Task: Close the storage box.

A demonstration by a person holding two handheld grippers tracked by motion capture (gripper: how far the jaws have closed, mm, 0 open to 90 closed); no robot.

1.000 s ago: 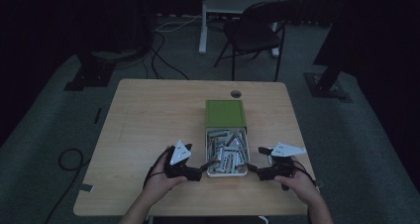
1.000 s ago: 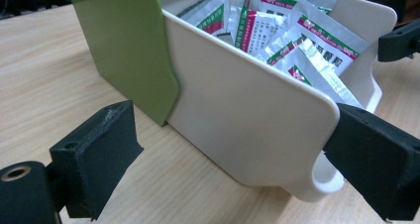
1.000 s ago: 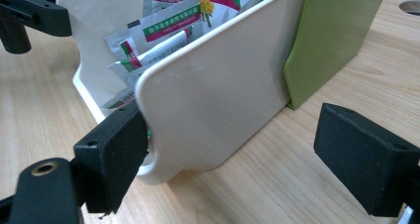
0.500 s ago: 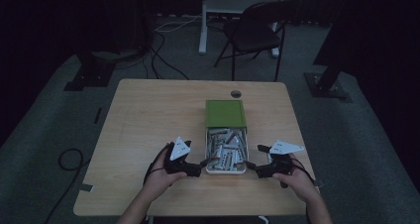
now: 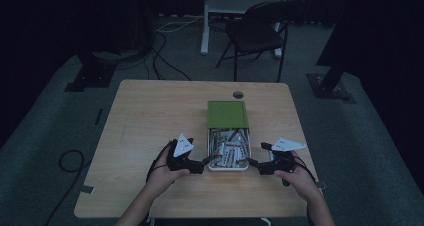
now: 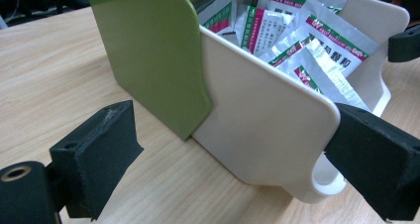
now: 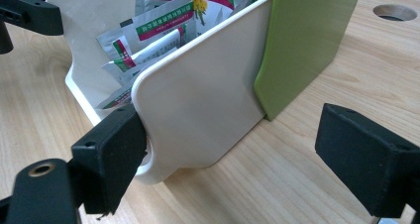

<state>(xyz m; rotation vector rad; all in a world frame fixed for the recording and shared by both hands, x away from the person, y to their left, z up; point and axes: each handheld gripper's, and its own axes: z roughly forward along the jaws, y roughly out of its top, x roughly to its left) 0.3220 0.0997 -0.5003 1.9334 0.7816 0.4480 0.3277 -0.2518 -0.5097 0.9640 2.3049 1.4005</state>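
White box (image 5: 228, 151) of sachets (image 5: 227, 145) sits on the surface (image 5: 150, 116), near edge, its green lid (image 5: 227, 114) slid part-way toward the far side. Left tongs (image 5: 205, 160) at the box's near-left corner, jaws wide, one jaw against the corner wall. Right tongs (image 5: 251, 162) at the near-right corner, also wide, one jaw touching the wall. Likely bracing the box from both sides. To do it well: press in evenly and low, or it will skew or tip.
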